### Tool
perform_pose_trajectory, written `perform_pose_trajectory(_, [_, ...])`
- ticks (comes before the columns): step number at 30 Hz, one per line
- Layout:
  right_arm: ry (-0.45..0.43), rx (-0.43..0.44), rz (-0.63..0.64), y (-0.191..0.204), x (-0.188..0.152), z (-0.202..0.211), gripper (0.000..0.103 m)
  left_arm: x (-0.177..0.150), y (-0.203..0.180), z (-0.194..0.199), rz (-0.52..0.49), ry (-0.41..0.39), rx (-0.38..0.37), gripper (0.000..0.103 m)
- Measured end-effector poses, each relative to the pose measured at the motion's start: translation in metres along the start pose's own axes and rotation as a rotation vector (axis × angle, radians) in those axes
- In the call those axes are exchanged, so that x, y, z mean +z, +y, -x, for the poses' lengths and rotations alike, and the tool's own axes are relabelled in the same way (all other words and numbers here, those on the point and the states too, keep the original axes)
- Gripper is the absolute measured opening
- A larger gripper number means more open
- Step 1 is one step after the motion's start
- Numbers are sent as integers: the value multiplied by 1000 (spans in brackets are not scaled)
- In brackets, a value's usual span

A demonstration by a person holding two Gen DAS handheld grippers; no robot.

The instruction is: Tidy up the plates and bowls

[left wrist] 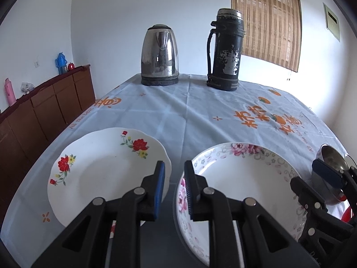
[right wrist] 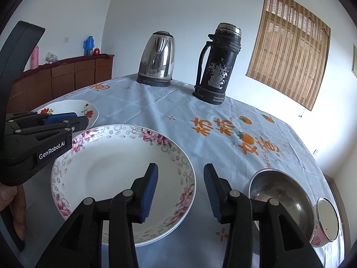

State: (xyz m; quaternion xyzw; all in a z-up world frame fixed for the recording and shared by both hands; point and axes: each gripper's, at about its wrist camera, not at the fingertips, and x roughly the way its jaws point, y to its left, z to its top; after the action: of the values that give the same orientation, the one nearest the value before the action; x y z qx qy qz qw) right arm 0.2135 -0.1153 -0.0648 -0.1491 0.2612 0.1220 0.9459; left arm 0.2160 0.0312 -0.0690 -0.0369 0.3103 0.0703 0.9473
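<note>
Steel kettle (left wrist: pixel 159 55) beside black flask (left wrist: pixel 225 51)

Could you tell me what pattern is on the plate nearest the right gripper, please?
Pink flowers and grey scrollwork around the plate rim; clearest in the right wrist view.

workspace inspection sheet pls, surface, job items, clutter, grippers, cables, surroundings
surface: table under a pale cloth with orange print.
job's things: red-flower plate on the left; pink-flower plate in the middle; steel bowl to its right; small enamel bowl beyond that.
clutter: electric kettle and black flask upright at the far edge.
grippers: left gripper open, empty; right gripper open, empty.
cables: nothing seen.
surroundings: wooden sideboard, bamboo blind, white walls.
</note>
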Motion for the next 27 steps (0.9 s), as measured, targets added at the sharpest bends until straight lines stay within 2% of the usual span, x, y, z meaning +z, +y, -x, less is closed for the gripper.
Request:
perform_pose_trajectory(8, [3, 7, -3, 0, 0, 0, 45, 0, 0, 0, 5, 1, -1, 17])
perform_pose_trajectory(9, [2, 9, -3, 0, 0, 0, 45, 0, 1, 0, 6, 1, 0, 20])
perform_pose_trajectory(11, [0, 14, -3, 0, 0, 1, 45, 0, 2, 1, 11, -4, 3, 40])
perform_pose_trajectory(13, [-1, 19, -3, -1, 0, 1, 45, 1, 4, 5, 18, -23, 9, 50])
perform_pose_trajectory(14, [-3, 23, -4, -1, 0, 1, 45, 2, 5, 6, 23, -30, 6, 52])
perform_pose_trajectory(20, [-37, 38, -38, -8, -1, 7, 45, 7, 22, 10, 90, -19, -25, 52])
perform_pose_trajectory(23, [-37, 92, -117, -16, 1, 9, 45, 10, 42, 20, 115, -20, -24, 52])
perform_pose_trajectory(25, [-42, 117, -128, -13, 8, 12, 45, 15, 60, 27, 111, -23, -10, 52])
perform_pose_trajectory(27, [-55, 137, -112, -1, 18, 17, 45, 21, 79, 30, 104, -25, 19, 60])
